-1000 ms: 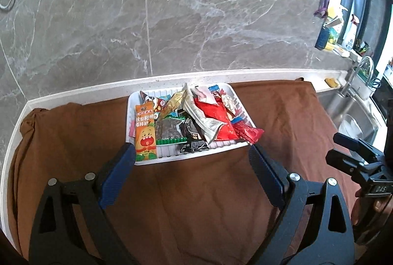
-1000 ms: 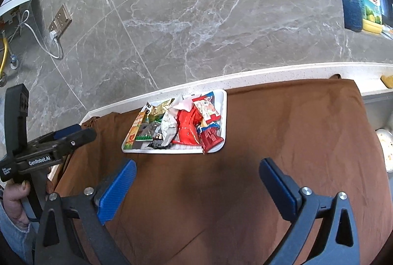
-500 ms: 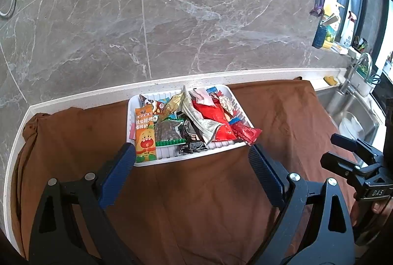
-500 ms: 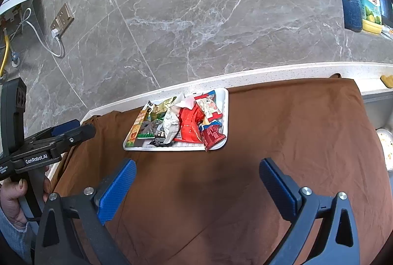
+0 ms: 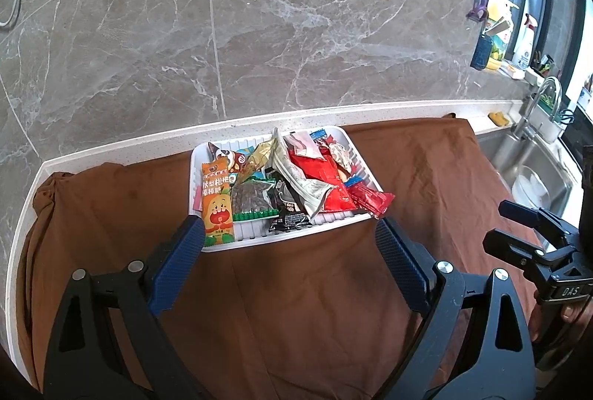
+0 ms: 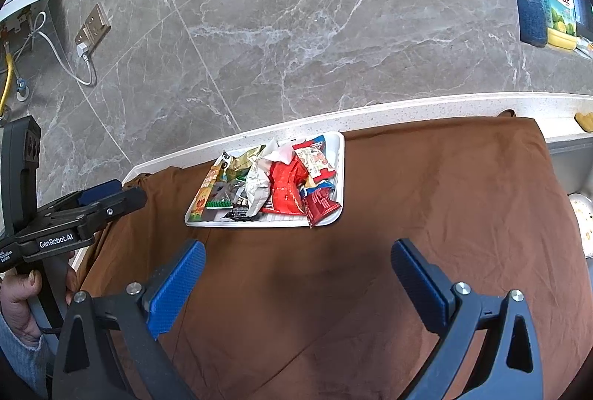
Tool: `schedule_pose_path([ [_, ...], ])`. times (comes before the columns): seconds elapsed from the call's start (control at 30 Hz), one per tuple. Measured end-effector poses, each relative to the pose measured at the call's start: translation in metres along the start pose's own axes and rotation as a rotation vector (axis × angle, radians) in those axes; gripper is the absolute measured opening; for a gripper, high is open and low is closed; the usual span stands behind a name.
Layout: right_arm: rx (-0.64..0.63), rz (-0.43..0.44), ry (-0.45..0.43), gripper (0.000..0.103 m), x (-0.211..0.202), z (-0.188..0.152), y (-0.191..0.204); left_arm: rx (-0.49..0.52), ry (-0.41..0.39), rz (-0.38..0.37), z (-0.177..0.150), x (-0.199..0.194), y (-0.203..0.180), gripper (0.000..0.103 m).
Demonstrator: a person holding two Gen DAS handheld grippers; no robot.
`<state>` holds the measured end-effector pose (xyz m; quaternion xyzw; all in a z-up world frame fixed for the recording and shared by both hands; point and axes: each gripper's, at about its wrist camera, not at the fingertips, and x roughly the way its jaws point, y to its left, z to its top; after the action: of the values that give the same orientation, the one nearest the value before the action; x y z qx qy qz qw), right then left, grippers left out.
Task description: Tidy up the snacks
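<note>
Your left gripper (image 5: 289,244), jaws wide and empty, has crept closer to the white tray (image 5: 355,150), where the snacks (image 5: 296,181) all lie heaped, so nothing is sorted out.

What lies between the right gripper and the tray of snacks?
Only bare brown cloth. In the right wrist view nothing rests on it between the open right gripper and the white tray of snack packets.
</note>
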<state>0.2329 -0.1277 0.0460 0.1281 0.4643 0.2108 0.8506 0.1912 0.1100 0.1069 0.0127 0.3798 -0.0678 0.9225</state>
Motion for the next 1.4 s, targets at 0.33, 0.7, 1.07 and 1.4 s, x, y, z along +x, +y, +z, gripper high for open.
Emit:
schedule_pose_path([
  [0.33,-0.005,-0.001,0.004,0.102,0.0020,-0.0005,0.0005,-0.001,0.001,-0.001,0.0006,0.0029,0.0020,0.094],
  [0.7,-0.001,-0.005,0.002,0.102,0.0008,-0.0005,-0.0003,-0.003,-0.001,-0.002,-0.0008,0.0026,0.0025,0.094],
  [1.07,-0.002,-0.004,0.003,0.102,0.0008,0.0001,-0.0013,0.000,-0.001,-0.002,-0.0009,0.0026,0.0025,0.094],
  [1.4,-0.002,-0.007,0.005,0.102,0.0007,-0.0002,-0.0024,0.006,0.001,-0.001,-0.0008,0.0040,0.0025,0.094],
])
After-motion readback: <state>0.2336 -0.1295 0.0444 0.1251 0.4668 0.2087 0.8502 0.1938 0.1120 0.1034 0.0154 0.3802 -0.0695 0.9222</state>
